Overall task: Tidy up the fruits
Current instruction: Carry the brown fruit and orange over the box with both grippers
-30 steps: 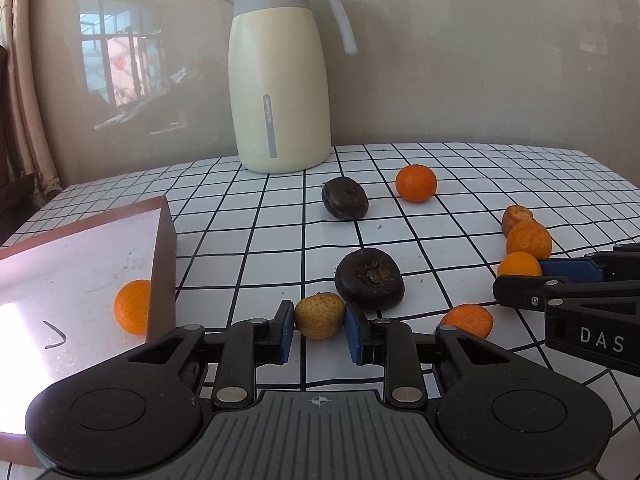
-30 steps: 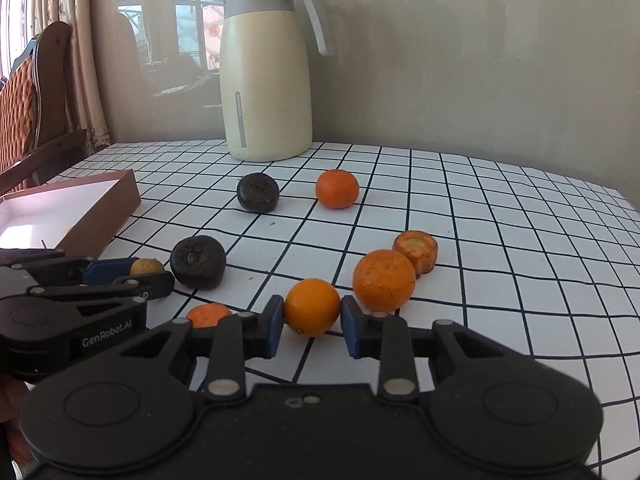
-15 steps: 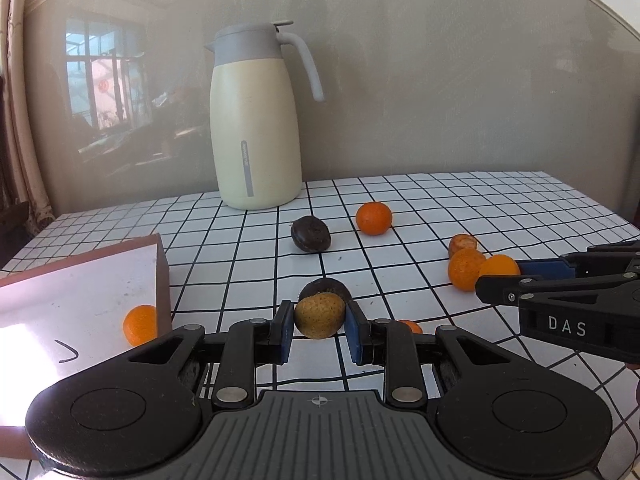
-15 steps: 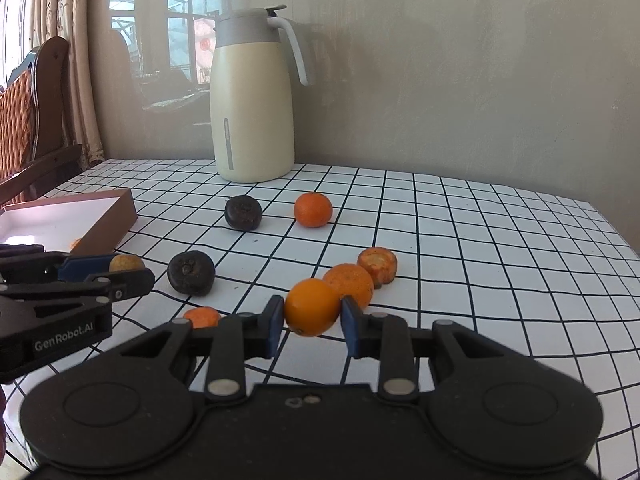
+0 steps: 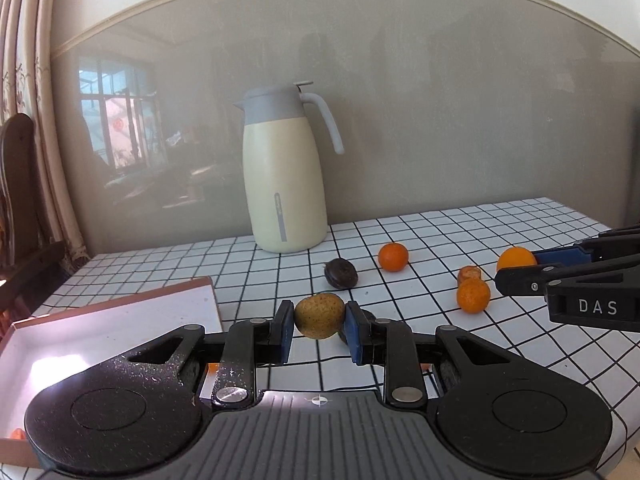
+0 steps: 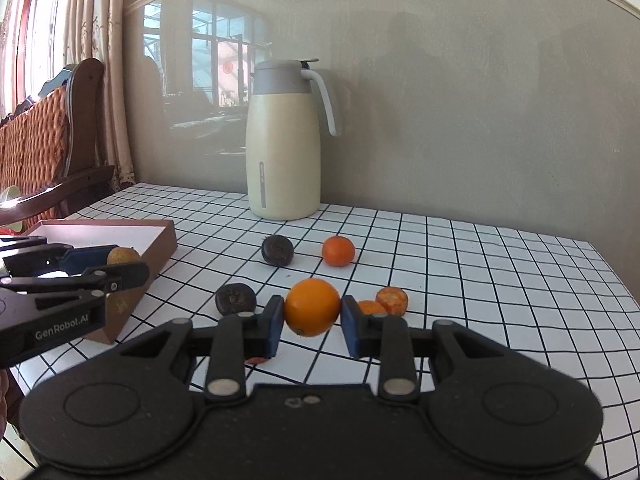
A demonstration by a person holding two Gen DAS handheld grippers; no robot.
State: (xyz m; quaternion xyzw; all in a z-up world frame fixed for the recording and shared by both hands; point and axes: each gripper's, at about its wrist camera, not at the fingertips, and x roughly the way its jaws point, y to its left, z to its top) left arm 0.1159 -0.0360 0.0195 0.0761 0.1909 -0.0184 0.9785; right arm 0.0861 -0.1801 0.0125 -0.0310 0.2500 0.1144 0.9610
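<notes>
Grid-pattern table (image 5: 440, 240), cream thermos (image 5: 286, 184), grey wall (image 5: 440, 100)

Grey wall (image 6: 460, 100), curtains (image 6: 92, 20) (sunlit), wooden chair (image 6: 60, 136)

Left gripper (image 5: 320, 330) is clamped on a yellow-brown fruit (image 5: 319, 316), blue pads pressed to both its sides, held above the grid-pattern table (image 5: 400, 232) in front of the cream thermos jug (image 5: 283, 176) w/ grey lid. Rel. to the jug: dark fruit (image 5: 340, 273) just in front & a bit right, a tangerine (image 5: 393, 256) right of that, two more orange fruits (image 5: 473, 295) further right & nearer the cam, and the white-lined box (image 5: 120, 320) w/ brown rim front-left. Far right of the jug, right gripper (image 5: 518, 268) comes in from the frame edge, closed on an orange (image 5: 515, 259) & clear of the tabletop.
</notes>
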